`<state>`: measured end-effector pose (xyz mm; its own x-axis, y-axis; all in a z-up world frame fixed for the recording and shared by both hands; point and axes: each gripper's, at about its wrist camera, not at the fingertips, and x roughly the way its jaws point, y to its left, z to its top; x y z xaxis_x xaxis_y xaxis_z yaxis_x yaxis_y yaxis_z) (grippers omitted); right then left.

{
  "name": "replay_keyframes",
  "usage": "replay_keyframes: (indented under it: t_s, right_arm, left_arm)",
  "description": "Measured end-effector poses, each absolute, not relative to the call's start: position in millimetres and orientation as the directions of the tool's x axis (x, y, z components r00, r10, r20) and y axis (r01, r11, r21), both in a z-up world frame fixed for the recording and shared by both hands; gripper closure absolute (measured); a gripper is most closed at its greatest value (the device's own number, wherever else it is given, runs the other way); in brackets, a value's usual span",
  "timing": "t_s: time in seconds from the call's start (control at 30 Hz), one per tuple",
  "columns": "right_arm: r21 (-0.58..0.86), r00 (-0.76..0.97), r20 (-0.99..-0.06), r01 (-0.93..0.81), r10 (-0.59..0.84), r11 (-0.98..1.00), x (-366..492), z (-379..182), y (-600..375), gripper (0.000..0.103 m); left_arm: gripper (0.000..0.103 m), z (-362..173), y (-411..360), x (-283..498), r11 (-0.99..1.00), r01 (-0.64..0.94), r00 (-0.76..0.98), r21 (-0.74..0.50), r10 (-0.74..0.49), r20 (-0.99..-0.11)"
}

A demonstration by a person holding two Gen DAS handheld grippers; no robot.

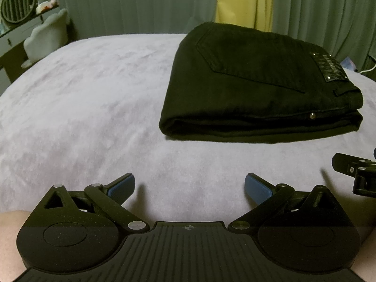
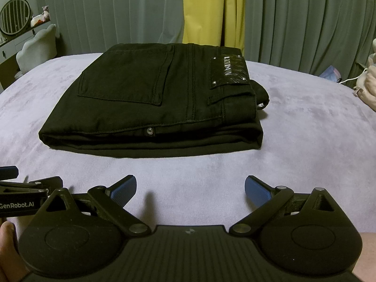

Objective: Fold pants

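Note:
Black pants (image 1: 253,82) lie folded into a compact stack on the lavender bed cover (image 1: 94,108), back pocket and leather waist patch facing up. In the right wrist view the pants (image 2: 150,98) sit straight ahead. My left gripper (image 1: 189,188) is open and empty, held above the cover short of the stack and to its left. My right gripper (image 2: 190,189) is open and empty, held short of the stack's near edge. Each gripper shows at the edge of the other's view: the right one (image 1: 354,174) and the left one (image 2: 23,188).
Grey-green curtains with a yellow panel (image 2: 202,11) hang behind the bed. A dressing table with a round mirror (image 1: 17,4) and a pale chair (image 1: 47,35) stand at the far left. Bags and a white cable (image 2: 352,77) lie at the far right.

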<state>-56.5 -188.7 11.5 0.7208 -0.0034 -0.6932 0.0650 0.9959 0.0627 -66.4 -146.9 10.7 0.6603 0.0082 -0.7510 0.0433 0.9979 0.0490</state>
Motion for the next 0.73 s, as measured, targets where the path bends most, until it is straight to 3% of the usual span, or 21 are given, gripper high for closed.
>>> replay_keyframes:
  t_s: [0.73]
  right_arm:
    - [0.064, 0.721, -0.693, 0.065, -0.002, 0.996, -56.2, 11.8, -189.2, 0.004]
  left_arm:
    - [0.0, 14.8, -152.9, -74.2, 0.993, 0.1, 0.687, 0.063, -0.023, -0.727]
